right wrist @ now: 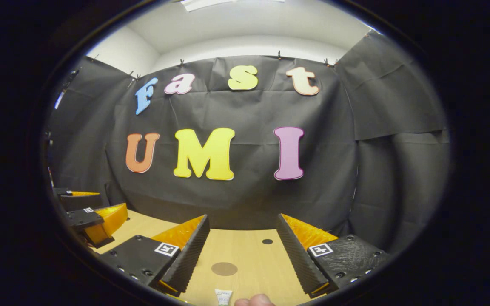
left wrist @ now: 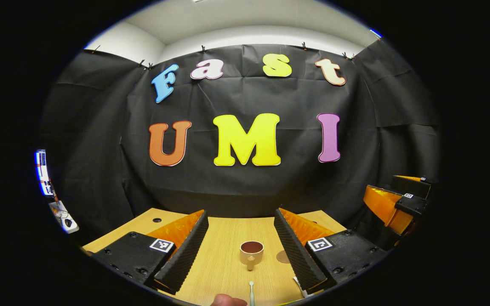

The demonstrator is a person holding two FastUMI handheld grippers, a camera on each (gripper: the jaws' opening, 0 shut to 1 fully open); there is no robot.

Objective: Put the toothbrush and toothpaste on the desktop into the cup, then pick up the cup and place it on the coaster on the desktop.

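A tan cup (left wrist: 251, 253) with a brown inside stands upright on the wooden table, its handle turned toward me. It appears low between the wide-apart fingers of my left gripper (left wrist: 240, 216), which is open and touches nothing. The white toothbrush (left wrist: 251, 293) lies just in front of the cup at the bottom edge. The round brown coaster (right wrist: 224, 268) lies flat on the table, below my open right gripper (right wrist: 243, 219). In the left gripper view the coaster (left wrist: 282, 256) peeks out right of the cup. The white toothpaste tube (right wrist: 223, 296) lies near the bottom edge.
The wooden table (right wrist: 253, 255) has a small dark hole (right wrist: 267, 241) near its back edge, and another hole (left wrist: 157, 220) at the back left. Black cloth closes off the back and sides. A fingertip (left wrist: 228, 301) shows at the bottom. A white device (left wrist: 64, 216) sits far left.
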